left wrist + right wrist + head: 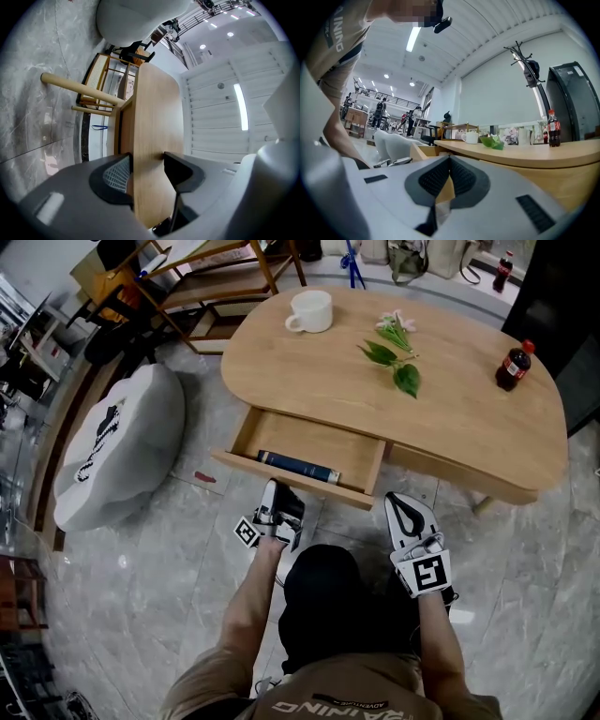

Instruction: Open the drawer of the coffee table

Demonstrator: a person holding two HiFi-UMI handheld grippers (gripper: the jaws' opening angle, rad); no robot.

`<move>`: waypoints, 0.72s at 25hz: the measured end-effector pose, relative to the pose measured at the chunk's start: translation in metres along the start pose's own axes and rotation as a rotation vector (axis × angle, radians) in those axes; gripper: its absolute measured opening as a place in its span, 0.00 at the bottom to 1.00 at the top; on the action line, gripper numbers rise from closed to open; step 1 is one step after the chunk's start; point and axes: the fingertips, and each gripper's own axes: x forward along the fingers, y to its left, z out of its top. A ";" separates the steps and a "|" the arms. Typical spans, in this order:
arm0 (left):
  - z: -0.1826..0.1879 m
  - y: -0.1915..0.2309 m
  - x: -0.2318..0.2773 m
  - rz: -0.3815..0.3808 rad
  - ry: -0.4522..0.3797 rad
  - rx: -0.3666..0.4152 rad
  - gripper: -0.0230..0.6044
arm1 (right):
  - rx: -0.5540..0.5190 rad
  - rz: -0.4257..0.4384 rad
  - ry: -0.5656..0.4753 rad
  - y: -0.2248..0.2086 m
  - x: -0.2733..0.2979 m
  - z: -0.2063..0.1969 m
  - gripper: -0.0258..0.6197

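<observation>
The right gripper (449, 158), fingers (433, 176) together, faces the coffee table (525, 157) bearing a cola bottle (553, 124).

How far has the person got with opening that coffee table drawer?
Mostly done: the drawer is pulled well out from under the table, showing a book inside. The left gripper is clamped on its front; the right gripper is shut and empty. Left: perhaps a little more pull, then letting go.

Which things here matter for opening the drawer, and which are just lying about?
Job: coffee table; drawer, pulled out; left gripper, fingers on the drawer front.

Lying about: book in the drawer; cup; leafy sprig; cola bottle; floor cushion; right gripper, shut.
</observation>
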 end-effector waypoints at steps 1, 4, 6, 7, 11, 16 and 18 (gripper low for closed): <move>0.000 0.000 -0.001 -0.001 0.001 0.000 0.39 | 0.013 -0.003 -0.001 0.000 0.000 -0.001 0.05; -0.001 -0.003 -0.003 -0.006 -0.001 0.000 0.39 | 0.019 -0.001 0.001 0.001 0.000 -0.001 0.05; -0.001 -0.004 -0.004 -0.015 -0.008 -0.002 0.39 | 0.018 -0.002 0.003 -0.001 0.001 -0.001 0.05; -0.001 -0.003 -0.005 -0.019 -0.011 -0.004 0.39 | 0.021 -0.006 0.005 -0.002 0.000 -0.002 0.05; 0.000 0.002 -0.010 -0.033 -0.004 -0.014 0.39 | 0.033 -0.020 0.013 -0.007 -0.001 -0.008 0.05; -0.001 0.009 -0.014 -0.025 0.009 -0.016 0.39 | 0.022 -0.023 0.045 -0.011 -0.001 -0.017 0.05; -0.001 0.010 -0.014 -0.021 0.011 -0.019 0.39 | 0.016 -0.019 0.048 -0.010 0.000 -0.017 0.05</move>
